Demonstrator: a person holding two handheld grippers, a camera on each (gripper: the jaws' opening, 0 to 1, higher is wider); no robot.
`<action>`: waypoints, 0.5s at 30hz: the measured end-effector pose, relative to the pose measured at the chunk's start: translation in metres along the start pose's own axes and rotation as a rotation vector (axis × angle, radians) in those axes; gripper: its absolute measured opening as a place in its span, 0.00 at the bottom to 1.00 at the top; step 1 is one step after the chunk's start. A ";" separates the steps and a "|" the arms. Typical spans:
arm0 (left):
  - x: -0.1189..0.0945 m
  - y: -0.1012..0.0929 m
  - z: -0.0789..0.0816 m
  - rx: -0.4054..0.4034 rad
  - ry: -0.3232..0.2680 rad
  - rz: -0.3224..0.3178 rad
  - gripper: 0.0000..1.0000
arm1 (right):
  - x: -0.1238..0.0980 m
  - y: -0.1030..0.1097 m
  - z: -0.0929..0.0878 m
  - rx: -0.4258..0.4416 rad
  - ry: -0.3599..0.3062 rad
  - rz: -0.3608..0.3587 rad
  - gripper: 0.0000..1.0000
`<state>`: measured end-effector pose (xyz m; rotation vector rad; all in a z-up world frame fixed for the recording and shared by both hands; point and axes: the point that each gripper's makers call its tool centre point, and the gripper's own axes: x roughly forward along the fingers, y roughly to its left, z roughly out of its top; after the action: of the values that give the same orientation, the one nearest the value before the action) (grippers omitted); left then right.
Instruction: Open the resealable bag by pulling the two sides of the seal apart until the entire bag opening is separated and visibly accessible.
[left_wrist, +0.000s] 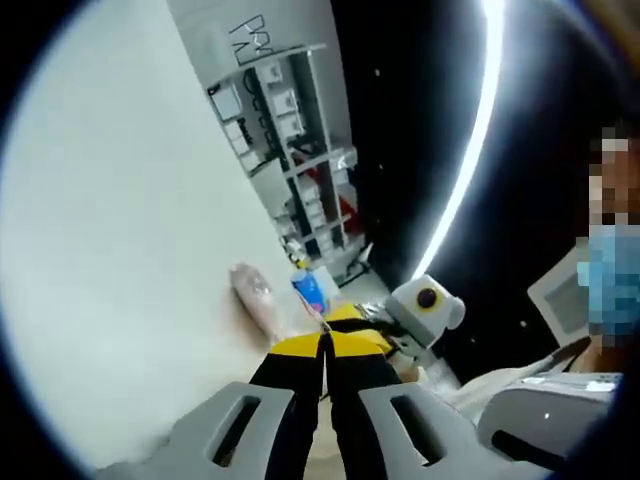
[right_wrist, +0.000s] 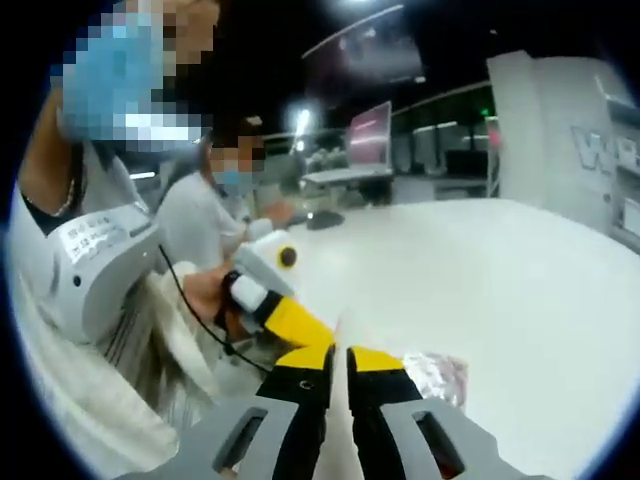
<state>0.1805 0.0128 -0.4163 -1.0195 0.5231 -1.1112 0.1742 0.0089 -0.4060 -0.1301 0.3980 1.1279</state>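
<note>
The resealable bag (left_wrist: 254, 293) is clear and crinkly with pinkish contents, and it hangs just past my fingertips over the white table (left_wrist: 120, 220). My left gripper (left_wrist: 324, 338) has its black, yellow-tipped jaws pressed together on a thin strip of the bag's top edge. The right gripper (left_wrist: 368, 342) comes in from the right and meets it tip to tip. In the right gripper view, my right gripper (right_wrist: 340, 352) is shut on a pale sliver of the bag's edge. The bag's body (right_wrist: 438, 376) lies to the right, and the left gripper (right_wrist: 292, 322) is held by a hand.
A blue and white packet (left_wrist: 312, 290) sits beyond the bag. Grey shelving (left_wrist: 300, 150) with boxes stands at the table's far end. A seated person (right_wrist: 215, 215) and a monitor (right_wrist: 370, 130) are behind the table (right_wrist: 480, 270).
</note>
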 end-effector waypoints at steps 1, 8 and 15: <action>0.000 0.000 0.000 0.001 0.000 0.001 0.01 | 0.000 0.000 0.000 0.004 -0.001 0.003 0.01; 0.000 0.000 -0.002 0.018 0.003 0.003 0.01 | -0.001 -0.001 -0.001 0.015 -0.012 0.006 0.00; 0.000 -0.001 -0.002 -0.001 -0.004 -0.003 0.01 | -0.001 -0.002 0.000 0.050 -0.053 -0.015 0.00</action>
<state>0.1781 0.0118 -0.4165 -1.0239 0.5192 -1.1113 0.1755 0.0069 -0.4056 -0.0594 0.3771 1.1037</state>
